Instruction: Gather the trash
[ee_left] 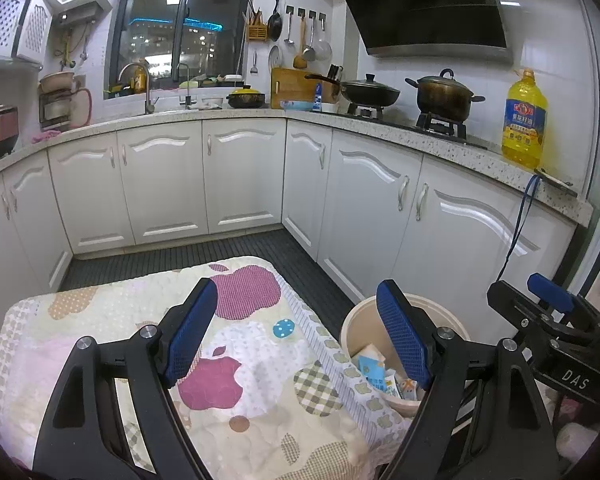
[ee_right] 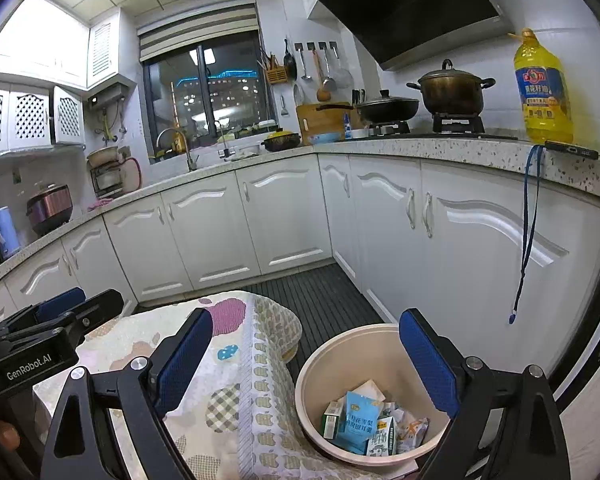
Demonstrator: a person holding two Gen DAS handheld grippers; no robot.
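Both sets of jaws stand wide apart with nothing between the pads: my left gripper [ee_left: 296,332] hangs over the cloth [ee_left: 148,320] on the table, and my right gripper [ee_right: 306,354] sits beside it, over the near edge of the bin [ee_right: 328,354]. Just below the right one, the bin stands on the floor against the table's corner, and the trash [ee_right: 362,420] lies in its bottom: a blue pouch, small cartons and crumpled wrappers, all inside the rim. I see no loose piece on the cloth in either view, so I judge the collecting nearly or fully done, though the table's near edge is hidden behind my fingers. To finish well, I would tip each camera down slowly and scan that hidden strip and the floor by the bin before calling it. If a piece turns up, I would come at it from above with pads open and keep the other gripper well clear, since the two sit near each other. Farther off, the dark mat [ee_left: 204,252] looks bare, and beyond it the cabinets [ee_left: 164,176] run under the counter.
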